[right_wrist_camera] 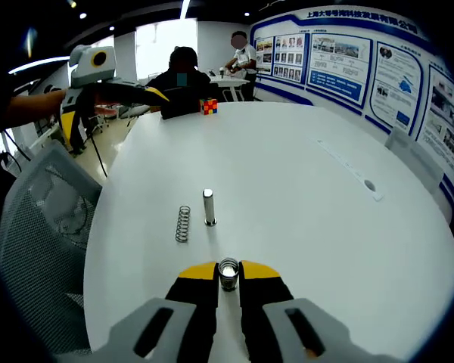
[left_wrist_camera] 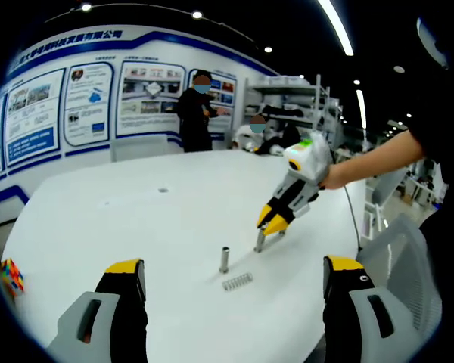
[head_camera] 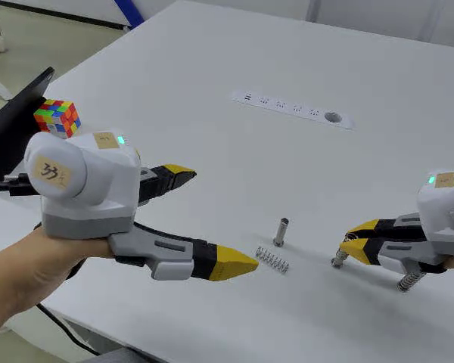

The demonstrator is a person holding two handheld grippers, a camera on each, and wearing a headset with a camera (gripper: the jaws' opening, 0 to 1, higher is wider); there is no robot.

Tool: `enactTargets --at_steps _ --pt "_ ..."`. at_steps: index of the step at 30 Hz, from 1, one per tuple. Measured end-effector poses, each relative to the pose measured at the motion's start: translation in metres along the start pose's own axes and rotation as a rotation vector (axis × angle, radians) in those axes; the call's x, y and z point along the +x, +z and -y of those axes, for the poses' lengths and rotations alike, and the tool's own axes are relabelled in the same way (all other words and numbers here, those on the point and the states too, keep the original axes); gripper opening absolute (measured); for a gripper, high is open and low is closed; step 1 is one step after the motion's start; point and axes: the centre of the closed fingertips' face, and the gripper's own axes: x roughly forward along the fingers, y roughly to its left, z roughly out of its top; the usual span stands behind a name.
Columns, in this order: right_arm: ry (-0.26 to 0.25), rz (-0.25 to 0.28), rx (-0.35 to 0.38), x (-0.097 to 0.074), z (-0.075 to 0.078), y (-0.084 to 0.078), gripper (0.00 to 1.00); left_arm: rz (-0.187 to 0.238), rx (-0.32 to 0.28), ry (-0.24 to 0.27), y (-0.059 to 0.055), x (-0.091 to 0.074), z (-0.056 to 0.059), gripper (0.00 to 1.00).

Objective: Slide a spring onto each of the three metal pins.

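A bare metal pin (head_camera: 281, 231) stands upright mid-table, with a loose spring (head_camera: 272, 260) lying just in front of it. My right gripper (head_camera: 350, 243) is shut on the top of a second pin (head_camera: 339, 259) that has a spring on it; the right gripper view shows that pin (right_wrist_camera: 228, 274) between the yellow tips. A third pin with a spring (head_camera: 410, 281) sits under that gripper's body. My left gripper (head_camera: 212, 219) is open wide, hovering left of the bare pin (left_wrist_camera: 225, 259) and loose spring (left_wrist_camera: 237, 281).
A white power strip (head_camera: 291, 108) is set flush in the table farther back. A colourful cube (head_camera: 57, 117) sits at the left edge beside a dark object (head_camera: 15, 121). The table's near edge runs just below the grippers. People stand beyond the table (left_wrist_camera: 195, 113).
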Motion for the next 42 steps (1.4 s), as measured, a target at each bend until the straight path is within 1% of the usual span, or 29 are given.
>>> enactTargets --at_steps 3,5,7,10,14,20,25,29,33,35,36,37,40,42 --pt "0.003 -0.012 -0.004 0.003 0.0 -0.004 0.11 -0.006 -0.004 0.001 -0.003 -0.001 0.001 0.99" --pt "0.002 -0.013 -0.008 0.004 -0.001 -0.003 0.11 -0.01 -0.007 0.0 -0.004 -0.001 0.001 0.99" --pt "0.005 -0.018 -0.015 0.004 -0.001 -0.006 0.11 -0.001 -0.009 0.001 -0.003 -0.002 0.002 0.99" --pt "0.003 -0.03 -0.022 0.005 -0.001 -0.009 0.11 -0.007 0.001 0.0 -0.003 -0.002 0.003 0.99" --pt "-0.002 -0.024 -0.037 0.005 0.0 -0.008 0.11 -0.009 0.0 0.001 -0.004 -0.002 0.003 0.99" --pt "-0.006 -0.033 -0.035 0.007 -0.001 -0.01 0.12 -0.007 0.001 0.006 -0.003 -0.004 0.003 0.99" --pt "-0.015 -0.025 -0.031 0.005 -0.001 -0.008 0.12 0.0 -0.004 0.012 0.0 -0.008 0.003 0.99" --pt "-0.024 -0.002 -0.015 0.0 0.0 -0.002 0.15 0.007 -0.008 0.018 0.001 -0.01 0.002 0.99" --pt "-0.034 0.006 -0.019 -0.006 -0.002 0.003 0.16 0.006 -0.004 0.019 0.001 -0.012 0.004 0.99" --pt "-0.047 0.027 -0.006 -0.01 -0.002 0.009 0.16 0.006 -0.002 0.02 0.002 -0.012 0.004 0.99" --pt "-0.052 0.056 0.015 -0.013 -0.002 0.016 0.16 0.005 -0.002 0.019 0.002 -0.013 0.005 0.99" --pt "-0.051 0.073 0.02 -0.015 -0.004 0.02 0.16 0.005 -0.001 0.018 0.002 -0.013 0.005 0.99" --pt "-0.046 0.09 0.017 -0.017 -0.01 0.028 0.16 0.002 0.006 0.016 0.002 -0.014 0.006 0.99" --pt "-0.034 0.109 0.012 -0.016 -0.019 0.036 0.16 0.003 0.006 0.015 0.002 -0.014 0.006 0.98"
